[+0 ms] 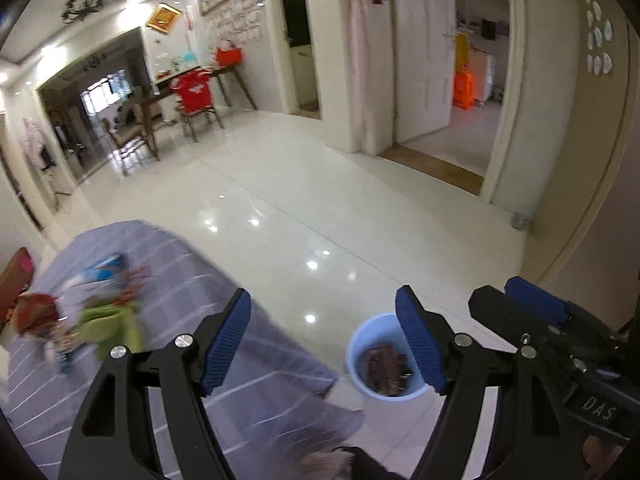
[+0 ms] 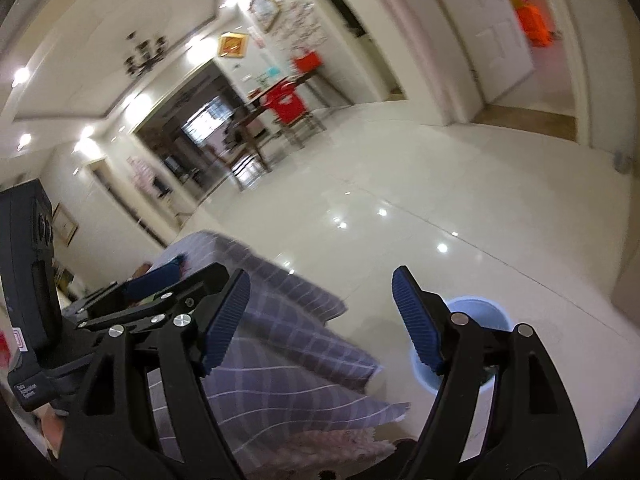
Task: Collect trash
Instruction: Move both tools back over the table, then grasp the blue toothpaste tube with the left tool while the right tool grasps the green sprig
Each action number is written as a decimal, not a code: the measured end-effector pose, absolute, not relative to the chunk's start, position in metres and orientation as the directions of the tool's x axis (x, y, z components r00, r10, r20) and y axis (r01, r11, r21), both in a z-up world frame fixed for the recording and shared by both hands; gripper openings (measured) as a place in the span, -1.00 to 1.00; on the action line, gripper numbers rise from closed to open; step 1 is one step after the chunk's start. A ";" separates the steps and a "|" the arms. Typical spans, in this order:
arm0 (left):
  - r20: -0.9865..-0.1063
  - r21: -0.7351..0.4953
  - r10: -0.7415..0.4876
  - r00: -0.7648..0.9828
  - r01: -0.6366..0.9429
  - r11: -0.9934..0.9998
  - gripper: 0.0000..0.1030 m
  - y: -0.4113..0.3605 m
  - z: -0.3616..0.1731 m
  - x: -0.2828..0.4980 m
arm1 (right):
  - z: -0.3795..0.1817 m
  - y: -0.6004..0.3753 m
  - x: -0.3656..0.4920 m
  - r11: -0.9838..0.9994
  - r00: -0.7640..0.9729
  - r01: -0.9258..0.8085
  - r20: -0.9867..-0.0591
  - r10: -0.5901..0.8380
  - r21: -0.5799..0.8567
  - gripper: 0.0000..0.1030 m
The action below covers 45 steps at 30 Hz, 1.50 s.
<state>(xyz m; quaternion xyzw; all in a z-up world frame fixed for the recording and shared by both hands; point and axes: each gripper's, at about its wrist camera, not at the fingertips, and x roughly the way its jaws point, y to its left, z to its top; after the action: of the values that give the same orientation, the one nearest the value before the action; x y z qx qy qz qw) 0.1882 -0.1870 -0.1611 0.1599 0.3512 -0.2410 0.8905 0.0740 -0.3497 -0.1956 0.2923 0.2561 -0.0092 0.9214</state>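
A light blue bin (image 1: 384, 364) stands on the white floor beside a table with a grey checked cloth (image 1: 168, 280); it holds brown wrappers. It also shows in the right wrist view (image 2: 476, 312), partly behind a finger. On the cloth lie blurred wrappers: a blue and white one (image 1: 100, 274), a green one (image 1: 108, 328) and a red one (image 1: 34, 316). My left gripper (image 1: 324, 340) is open and empty, above the table edge and floor. My right gripper (image 2: 320, 316) is open and empty too; it shows at the right in the left wrist view (image 1: 532, 308).
A glossy white tiled floor (image 1: 320, 200) stretches ahead. A dining table with chairs, one with a red cover (image 1: 194, 92), stands far back. Doorways open at the right (image 1: 460, 120). The cloth (image 2: 280, 344) hangs over the table's edge.
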 end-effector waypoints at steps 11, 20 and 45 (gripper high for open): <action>-0.690 0.045 -0.197 0.696 0.313 0.949 0.42 -0.019 -0.142 0.230 | -0.175 -0.213 0.144 0.901 0.805 -0.033 -0.522 0.280 0.432 0.44; -0.757 -0.143 -0.197 0.623 0.137 0.980 0.11 0.072 -0.173 0.282 | -0.182 -0.138 0.199 0.931 0.722 -0.127 -0.612 0.324 0.342 0.45; -0.665 -0.221 -0.252 0.703 0.138 0.966 -1.00 0.094 -0.157 0.279 | -0.183 -0.113 0.247 0.947 0.671 -0.213 -0.668 0.321 0.241 -0.89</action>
<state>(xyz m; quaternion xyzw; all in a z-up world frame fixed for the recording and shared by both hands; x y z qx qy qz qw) 0.2795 0.0942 -0.1567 -0.0773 0.3707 -0.1060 0.9194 0.2472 -0.1129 -0.1834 0.0715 0.3782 0.1464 0.9113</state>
